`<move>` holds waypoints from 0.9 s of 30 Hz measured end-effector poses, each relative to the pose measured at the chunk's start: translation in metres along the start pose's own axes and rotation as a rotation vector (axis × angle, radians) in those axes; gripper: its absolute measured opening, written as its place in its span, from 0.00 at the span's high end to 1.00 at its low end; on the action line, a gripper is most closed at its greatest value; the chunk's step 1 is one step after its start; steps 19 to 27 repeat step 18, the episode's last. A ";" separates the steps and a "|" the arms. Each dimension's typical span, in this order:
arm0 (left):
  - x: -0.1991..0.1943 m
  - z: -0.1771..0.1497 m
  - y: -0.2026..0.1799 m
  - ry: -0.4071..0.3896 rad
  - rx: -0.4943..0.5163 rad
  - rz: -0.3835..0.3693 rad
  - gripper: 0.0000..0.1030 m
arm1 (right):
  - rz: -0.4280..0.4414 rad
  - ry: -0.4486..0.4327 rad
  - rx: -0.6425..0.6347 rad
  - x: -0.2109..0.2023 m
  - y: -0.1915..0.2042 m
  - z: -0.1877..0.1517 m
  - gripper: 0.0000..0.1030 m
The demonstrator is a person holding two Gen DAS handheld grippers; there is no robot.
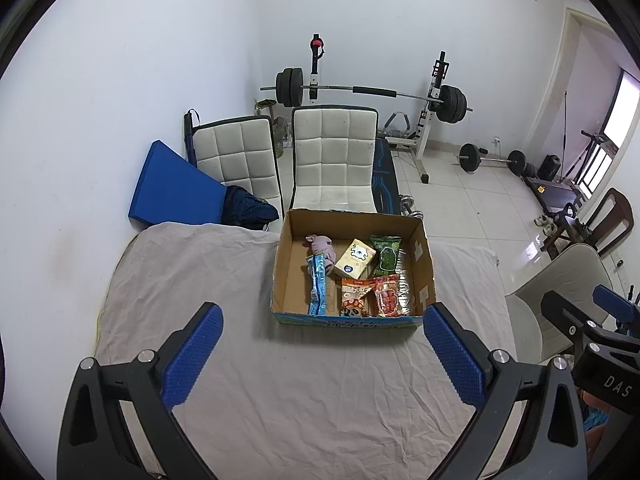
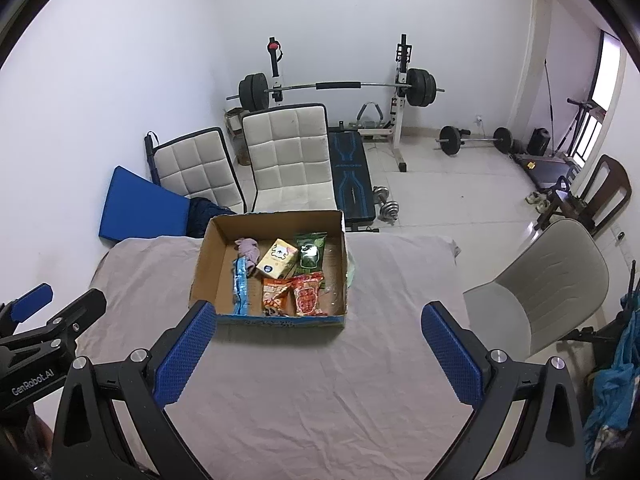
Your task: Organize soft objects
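Note:
An open cardboard box [image 1: 286, 264] [image 2: 206, 264] stands on a table under a grey cloth [image 1: 192, 264] [image 2: 380, 272]. In it lie a pink soft toy [image 1: 322, 247] [image 2: 248, 249], a blue packet [image 1: 317, 284] [image 2: 241, 286], a yellow tissue pack [image 1: 355, 259] [image 2: 277, 261], a green snack bag [image 1: 386, 258] [image 2: 311, 251], an orange snack bag [image 1: 354, 296] [image 2: 275, 296] and a red snack bag [image 1: 387, 295] [image 2: 308, 295]. My left gripper [image 1: 322, 354] is open and empty, in front of the box. My right gripper [image 2: 318, 352] is open and empty, in front of the box too.
Two white padded chairs [image 1: 334, 156] [image 2: 292, 152] and a blue mat [image 1: 172, 188] [image 2: 140, 204] stand behind the table. A barbell rack [image 1: 368, 94] [image 2: 336, 88] is at the far wall. A beige chair [image 2: 552, 280] stands to the right.

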State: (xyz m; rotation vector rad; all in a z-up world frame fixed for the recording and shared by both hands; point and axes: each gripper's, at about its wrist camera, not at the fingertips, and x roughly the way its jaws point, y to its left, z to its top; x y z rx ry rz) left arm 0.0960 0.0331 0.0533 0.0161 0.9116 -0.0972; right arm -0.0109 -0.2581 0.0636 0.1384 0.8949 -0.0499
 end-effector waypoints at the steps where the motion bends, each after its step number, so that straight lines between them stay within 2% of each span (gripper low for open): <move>1: 0.000 0.000 0.000 -0.001 0.001 0.001 0.00 | -0.002 -0.001 -0.001 0.000 0.000 -0.001 0.00; 27: -0.003 -0.001 0.002 -0.001 -0.010 0.000 0.00 | -0.003 -0.002 -0.003 -0.003 -0.002 0.000 0.00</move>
